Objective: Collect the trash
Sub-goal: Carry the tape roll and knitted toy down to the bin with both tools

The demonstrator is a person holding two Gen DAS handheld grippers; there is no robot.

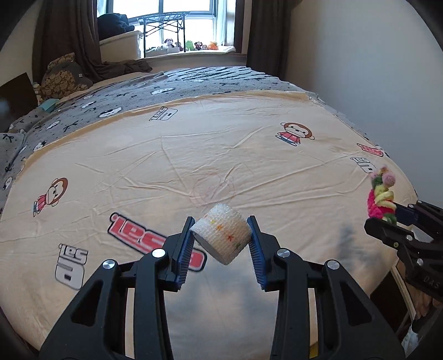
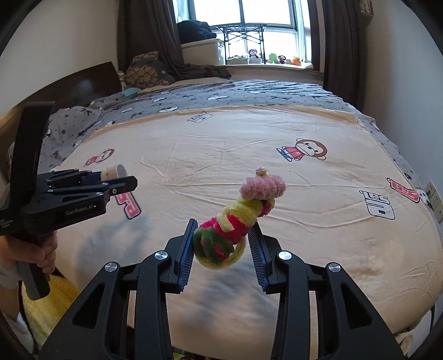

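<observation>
Trash is already in both your tools: the left gripper [image 1: 221,238] pinches a light, squashy bandage roll [image 1: 221,236] by its flat ends, the right gripper [image 2: 223,243] a soft pipe-cleaner bundle [image 2: 235,221], both above the bed's [image 1: 193,155] near edge.

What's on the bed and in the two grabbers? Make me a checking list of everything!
Surface: cream cartoon sheet on the bed, wrinkled.
Job's things: white tape roll and fuzzy pipe-cleaner twist, both lifted off the sheet.
Clutter: grey blanket, patterned pillow.
Grippers: left gripper shut on the roll; right gripper shut on the twist.
Cables: nothing seen.
Surroundings: window, dark curtains, plush toys on the sill, folding rack.
</observation>
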